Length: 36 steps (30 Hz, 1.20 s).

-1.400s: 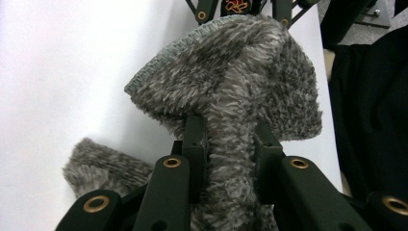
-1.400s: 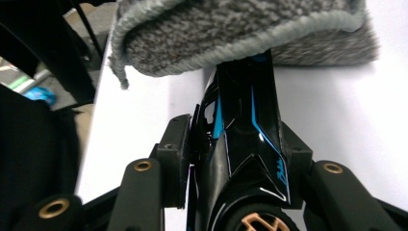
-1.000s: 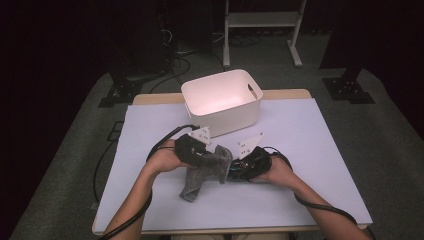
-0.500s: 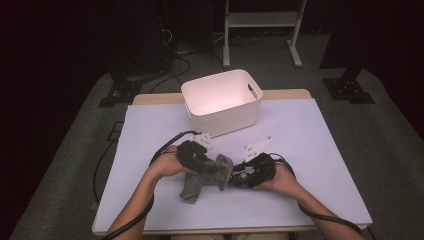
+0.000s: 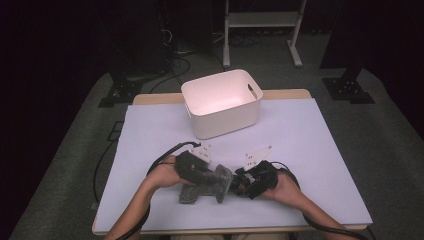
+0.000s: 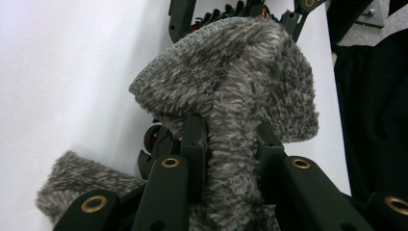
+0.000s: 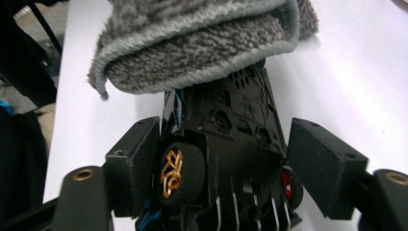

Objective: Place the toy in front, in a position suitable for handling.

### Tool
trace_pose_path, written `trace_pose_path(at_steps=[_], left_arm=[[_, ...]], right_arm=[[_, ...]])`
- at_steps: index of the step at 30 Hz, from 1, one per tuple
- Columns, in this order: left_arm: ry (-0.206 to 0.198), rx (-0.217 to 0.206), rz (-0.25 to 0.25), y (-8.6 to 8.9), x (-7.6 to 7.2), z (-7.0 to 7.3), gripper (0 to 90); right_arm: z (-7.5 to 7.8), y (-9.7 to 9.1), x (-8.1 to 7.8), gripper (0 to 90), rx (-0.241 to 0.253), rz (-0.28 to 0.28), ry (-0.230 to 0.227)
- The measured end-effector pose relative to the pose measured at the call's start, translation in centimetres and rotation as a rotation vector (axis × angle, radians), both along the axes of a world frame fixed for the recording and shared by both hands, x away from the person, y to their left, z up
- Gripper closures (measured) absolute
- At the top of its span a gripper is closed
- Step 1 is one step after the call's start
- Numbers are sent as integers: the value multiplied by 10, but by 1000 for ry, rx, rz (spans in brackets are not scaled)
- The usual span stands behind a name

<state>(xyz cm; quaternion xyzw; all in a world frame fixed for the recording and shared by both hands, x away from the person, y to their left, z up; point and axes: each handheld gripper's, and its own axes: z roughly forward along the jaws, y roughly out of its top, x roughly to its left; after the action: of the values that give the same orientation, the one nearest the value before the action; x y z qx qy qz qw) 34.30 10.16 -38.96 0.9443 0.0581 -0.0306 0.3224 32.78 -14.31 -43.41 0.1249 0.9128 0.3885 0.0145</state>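
Near the counter's [image 5: 310,150] front edge, the left gripper [image 6: 226,144] has its jaws clamped on a grey fuzzy cloth [image 5: 210,184]. Opposite, the right gripper [image 7: 223,159] has just been opening its jaws around a black toy car [image 7: 226,120], pads apart from it.

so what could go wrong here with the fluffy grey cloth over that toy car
The left gripper pinches only one fold of the fluffy grey cloth, so it may slip free or bunch up. The right gripper has just been opening its jaws, which now stand off both sides of the black toy car; the car could roll or get dragged along when the cloth is pulled, since the cloth drapes over its far end.
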Motion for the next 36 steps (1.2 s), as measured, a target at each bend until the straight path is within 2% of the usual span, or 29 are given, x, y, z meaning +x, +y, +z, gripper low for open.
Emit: trace_pose_path(at_steps=[6,11,15,18,25,28,29,31,34,36], left_arm=[[5,4,-14,-2,-7,-5,721],[8,15,-25,-4,-12,-10,721],[8,21,-34,-6,-14,-12,721],[13,25,-35,-6,-14,-13,721],[9,24,-40,-7,-13,-10,721],[6,13,-38,-6,-12,-8,721],[2,16,-32,-4,-11,-5,721],[1,19,-30,-4,-10,-5,721],[15,22,-14,1,-7,-7,721],[24,21,-13,3,-6,-9,721]], right_arm=[[0,2,-11,257,-28,-2,-60],[0,5,-24,251,-73,10,-151],[1,5,-28,249,-80,10,-161],[2,4,-30,247,-78,2,-156],[5,-6,-25,248,-21,-29,-84],[6,-7,-24,233,-22,-30,-70],[6,-6,-22,230,-17,-33,-49],[6,-5,-19,230,-16,-25,-37],[9,-4,-18,223,-35,-28,-46],[9,-5,-15,218,-28,-28,-23]])
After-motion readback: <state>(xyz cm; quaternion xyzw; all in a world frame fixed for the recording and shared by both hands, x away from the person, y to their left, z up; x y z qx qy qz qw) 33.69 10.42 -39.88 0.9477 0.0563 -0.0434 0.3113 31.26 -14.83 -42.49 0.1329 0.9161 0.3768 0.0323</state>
